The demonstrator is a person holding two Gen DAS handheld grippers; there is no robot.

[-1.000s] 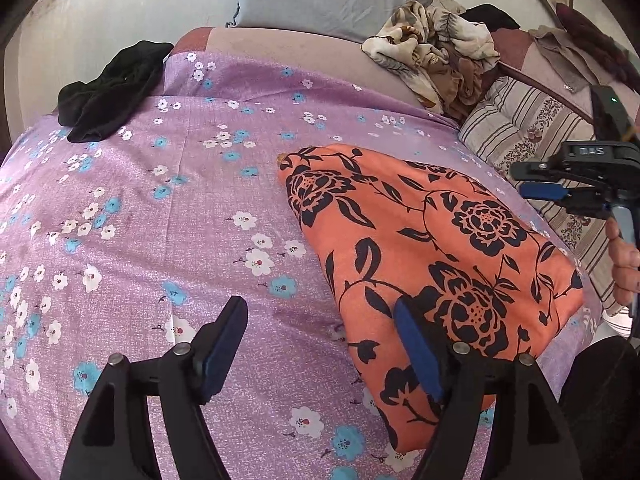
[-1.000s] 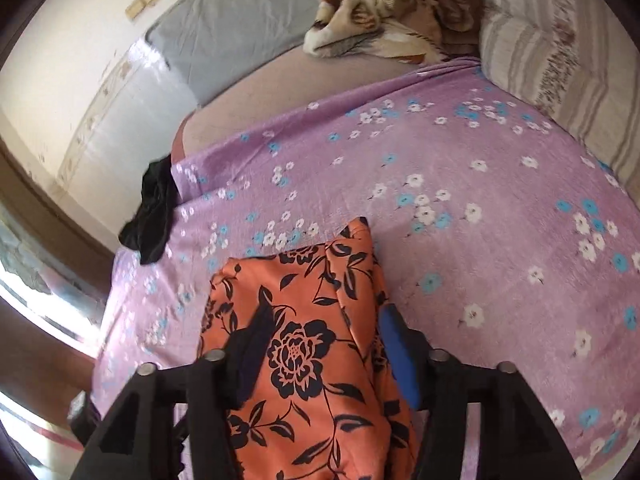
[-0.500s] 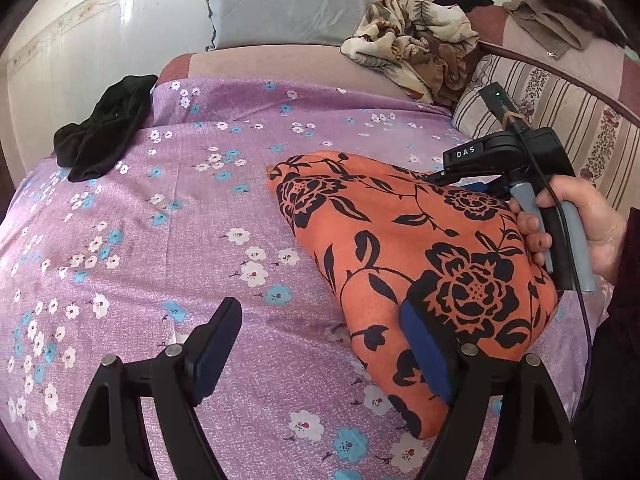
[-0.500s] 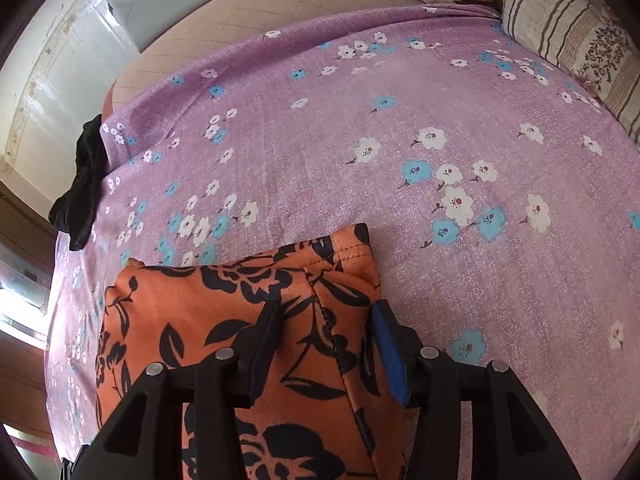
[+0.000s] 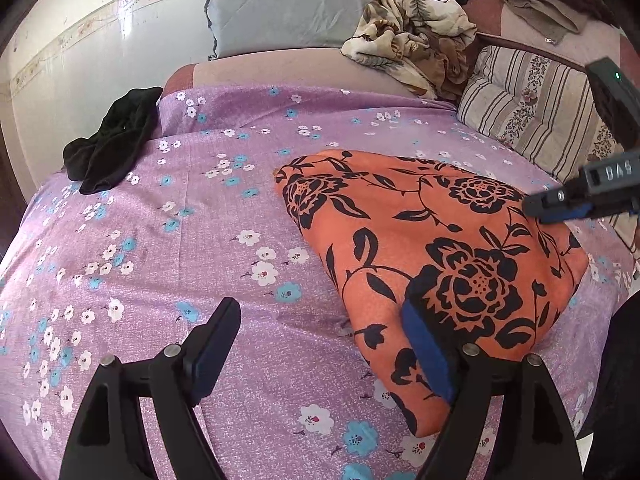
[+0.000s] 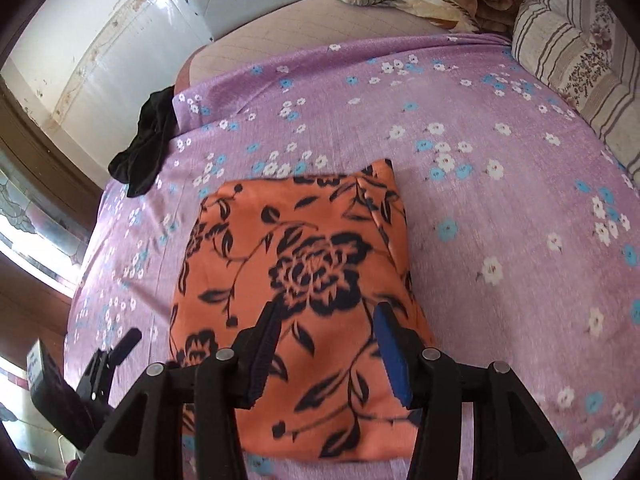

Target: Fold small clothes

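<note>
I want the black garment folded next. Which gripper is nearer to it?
Left. The left gripper hovers over the purple sheet, on the black garment's side of the orange cloth; the right gripper hangs above that cloth, farther away.

Grey pillow point(image 5: 288, 8), striped cushion point(image 5: 536, 120), perhaps crumpled blanket point(image 5: 412, 40).

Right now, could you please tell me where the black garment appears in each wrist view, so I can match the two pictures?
Left wrist view: the black garment lies upper left, on the far left edge of the purple floral sheet.
Right wrist view: the black garment sits left of centre, at the same sheet edge.
Shared landmark: the folded orange floral cloth, nearer the camera and to the garment's right.
</note>
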